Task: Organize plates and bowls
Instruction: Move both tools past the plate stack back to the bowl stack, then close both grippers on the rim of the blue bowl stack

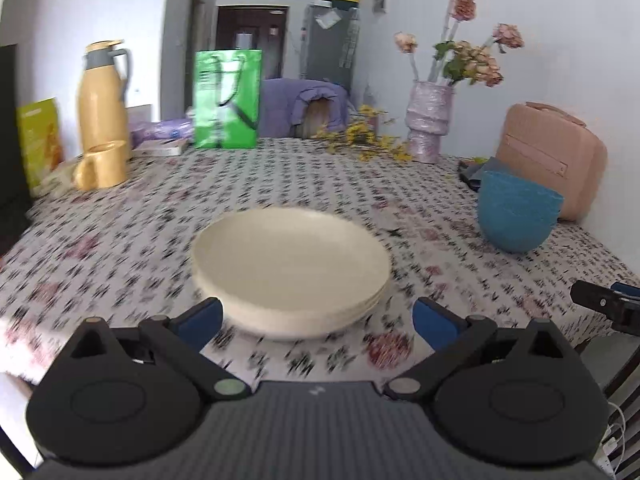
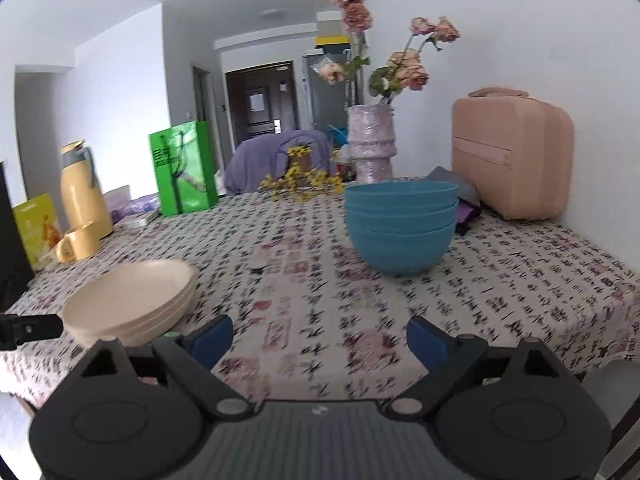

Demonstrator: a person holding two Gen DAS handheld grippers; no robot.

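A stack of cream plates (image 1: 290,268) sits on the patterned tablecloth just beyond my left gripper (image 1: 318,320), which is open with nothing between its blue pads. To the right stands a stack of blue bowls (image 1: 516,216). In the right wrist view the blue bowls (image 2: 402,226) are nested ahead and slightly right of my open right gripper (image 2: 320,340), well apart from it. The cream plates (image 2: 132,300) lie at the left. The left gripper's tip (image 2: 30,328) pokes in at the left edge, and the right gripper's tip (image 1: 604,304) shows at the right edge of the left wrist view.
A yellow thermos (image 1: 102,96) and yellow mug (image 1: 102,170) stand at the far left, a green bag (image 1: 228,98) behind. A vase of flowers (image 2: 370,144), loose yellow blossoms (image 2: 302,182) and a pink case (image 2: 512,156) line the back right by the wall. The table edge (image 2: 612,356) falls away near right.
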